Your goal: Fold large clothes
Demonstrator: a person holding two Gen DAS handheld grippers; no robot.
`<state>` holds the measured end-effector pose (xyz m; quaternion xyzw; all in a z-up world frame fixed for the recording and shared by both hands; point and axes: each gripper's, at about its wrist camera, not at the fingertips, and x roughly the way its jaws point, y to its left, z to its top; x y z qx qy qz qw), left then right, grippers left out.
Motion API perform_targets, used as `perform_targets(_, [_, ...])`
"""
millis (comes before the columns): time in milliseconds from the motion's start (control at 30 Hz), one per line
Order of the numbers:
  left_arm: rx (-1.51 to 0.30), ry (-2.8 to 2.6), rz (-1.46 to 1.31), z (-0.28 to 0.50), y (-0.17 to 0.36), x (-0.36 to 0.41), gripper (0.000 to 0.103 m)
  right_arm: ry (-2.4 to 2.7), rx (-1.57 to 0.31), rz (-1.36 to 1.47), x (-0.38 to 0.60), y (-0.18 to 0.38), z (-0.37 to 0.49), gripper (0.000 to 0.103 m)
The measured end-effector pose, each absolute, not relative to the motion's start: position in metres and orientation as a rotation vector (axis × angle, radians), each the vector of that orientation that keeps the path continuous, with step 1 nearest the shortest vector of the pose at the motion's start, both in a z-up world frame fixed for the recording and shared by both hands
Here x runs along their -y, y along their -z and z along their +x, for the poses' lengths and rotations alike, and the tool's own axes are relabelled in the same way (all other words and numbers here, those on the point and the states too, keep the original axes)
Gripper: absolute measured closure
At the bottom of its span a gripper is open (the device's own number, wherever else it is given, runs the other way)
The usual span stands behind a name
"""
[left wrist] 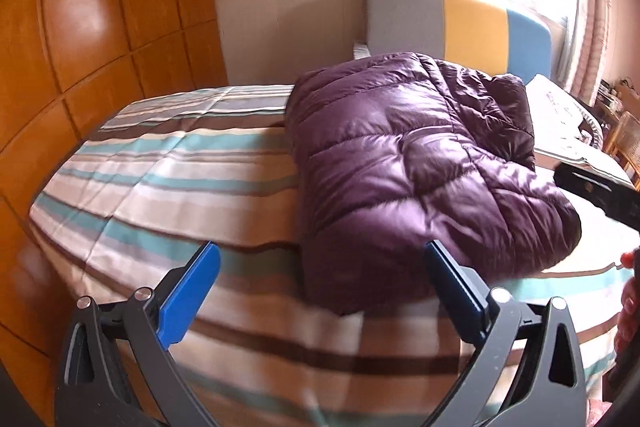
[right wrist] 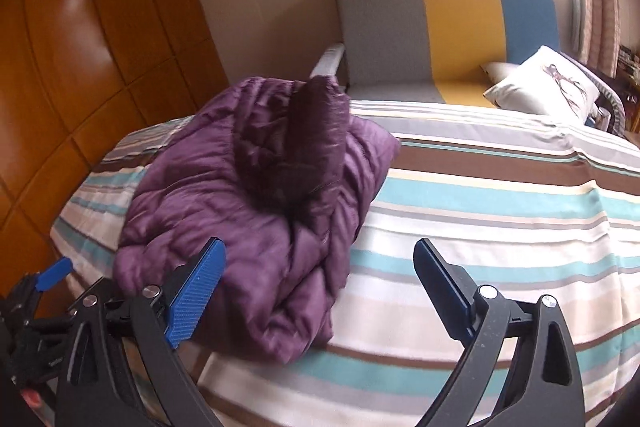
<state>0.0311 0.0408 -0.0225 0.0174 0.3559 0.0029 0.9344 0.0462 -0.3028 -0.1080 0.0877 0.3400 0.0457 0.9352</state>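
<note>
Purple and glossy, the quilted down jacket (left wrist: 408, 163) lies folded into a thick bundle on the striped bedcover (left wrist: 168, 163), toward the right half of the bed as the left wrist camera sees it, with a darker part of the jacket bunched at its far right edge. The left gripper (left wrist: 322, 259) hangs over the near edge of the bed with its blue-padded fingers (left wrist: 188, 295) spread wide and nothing between them; the right pad stands in front of the jacket's near corner, and whether it touches the fabric cannot be told. A dark piece of the other gripper juts in at the right edge. Behind the bed stand a grey, yellow and blue headboard (left wrist: 472, 23) and orange wooden panels (left wrist: 80, 19). From the right wrist camera, the jacket (right wrist: 224, 211) sits on the left part of the bedcover (right wrist: 500, 203), its darker part piled on top. The right gripper (right wrist: 320, 259) is held above the near edge, fingers (right wrist: 196, 291) wide apart and empty, the left pad in front of the jacket's near end. A white pillow (right wrist: 540, 87) lies by the headboard (right wrist: 440, 23), and the left gripper's blue fingertip shows at the lower left.
</note>
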Motion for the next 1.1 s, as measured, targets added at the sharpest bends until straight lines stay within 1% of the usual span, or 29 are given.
perform_targets(333, [-0.737,-0.018,-0.006,-0.012,0.01,-0.057,0.002,-0.051,-0.589,0.095,0.264,0.071,-0.022,0.003])
perform_targets(533, [-0.687,-0.052,0.004,-0.041,0.002,-0.062,0.002,-0.017,-0.554,0.054,0.248,0.073,-0.051,0.003])
perform_targets(833, [-0.644,-0.058,0.028,-0.053,-0.004,-0.057,0.002,0.008,-0.546,0.044,0.246,0.078,-0.062,0.003])
perform_targets(1100, [-0.653,-0.067,-0.002,-0.052,-0.004,-0.062,0.002,0.0,-0.561,0.031,0.241,0.082,-0.061,0.003])
